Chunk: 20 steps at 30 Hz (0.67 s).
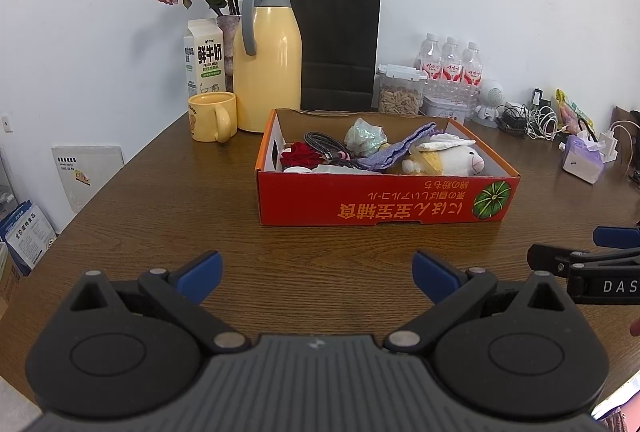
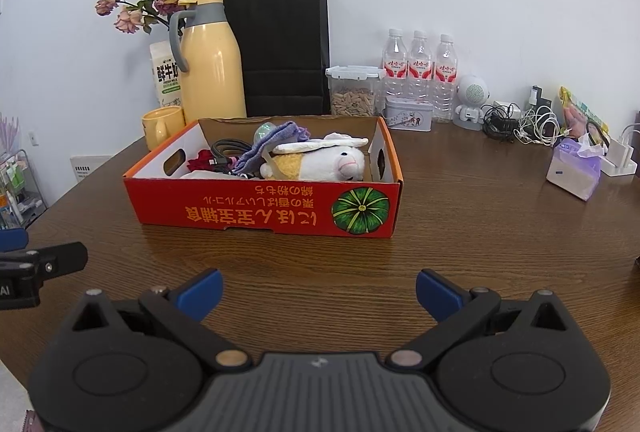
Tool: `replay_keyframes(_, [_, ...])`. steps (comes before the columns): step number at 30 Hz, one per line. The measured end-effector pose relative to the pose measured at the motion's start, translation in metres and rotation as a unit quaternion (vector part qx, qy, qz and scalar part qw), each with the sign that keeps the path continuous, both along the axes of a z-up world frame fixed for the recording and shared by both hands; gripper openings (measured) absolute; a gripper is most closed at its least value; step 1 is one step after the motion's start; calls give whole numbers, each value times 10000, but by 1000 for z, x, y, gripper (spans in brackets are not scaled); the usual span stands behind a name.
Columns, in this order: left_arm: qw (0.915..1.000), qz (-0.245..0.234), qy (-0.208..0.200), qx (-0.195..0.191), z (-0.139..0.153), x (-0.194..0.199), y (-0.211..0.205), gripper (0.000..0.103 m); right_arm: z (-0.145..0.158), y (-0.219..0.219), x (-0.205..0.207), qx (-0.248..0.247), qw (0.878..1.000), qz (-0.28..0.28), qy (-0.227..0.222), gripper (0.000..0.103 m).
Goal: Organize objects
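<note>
Red cardboard box (image 1: 384, 202) sits on the wooden table (image 1: 160, 216) ahead of your left gripper (image 1: 318, 274) and right gripper (image 2: 319, 292), well apart from both. Both jaws stand wide apart and hold nothing. Inside the box lie a white plush toy (image 2: 328, 162), black cables (image 1: 324, 148) and a purple cloth (image 1: 404, 148).

Bare brown wooden tabletop (image 1: 320, 244) between both wide-open grippers and the low red-orange cardboard box (image 2: 264, 210) — nothing in the way there. Open from above, but crowded inside: white plush toy (image 2: 320, 162), purple cloth (image 2: 262, 148), black cable (image 2: 226, 148), dark red rose (image 1: 300, 154). Behind it, hemmed by a tall yellow thermos jug (image 1: 266, 68), black paper bag (image 1: 340, 44) and yellow mug (image 1: 210, 116). Clear wood to the right — up to the purple tissue pack (image 2: 574, 170) and tangled chargers (image 2: 520, 126).
</note>
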<state>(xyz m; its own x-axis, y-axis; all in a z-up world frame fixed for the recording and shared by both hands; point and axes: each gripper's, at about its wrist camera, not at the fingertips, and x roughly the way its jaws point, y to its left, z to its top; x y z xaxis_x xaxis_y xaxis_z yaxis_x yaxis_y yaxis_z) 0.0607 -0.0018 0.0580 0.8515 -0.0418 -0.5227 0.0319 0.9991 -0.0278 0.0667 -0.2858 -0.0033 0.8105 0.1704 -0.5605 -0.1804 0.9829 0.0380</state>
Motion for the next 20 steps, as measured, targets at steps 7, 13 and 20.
replay_keyframes(7, [10000, -3, -2, 5, 0, 0, 0, 103, 0, 0, 0, 0, 10000, -1, -2, 103])
replay_keyframes(13, [10000, 17, 4, 10, -1, 0, 0, 103, 0, 0, 0, 1, 10000, 1, -2, 103])
replay_keyframes(20, [10000, -16, -59, 32, -2, -3, -2, 103, 0, 1, 0, -1, 10000, 3, 3, 103])
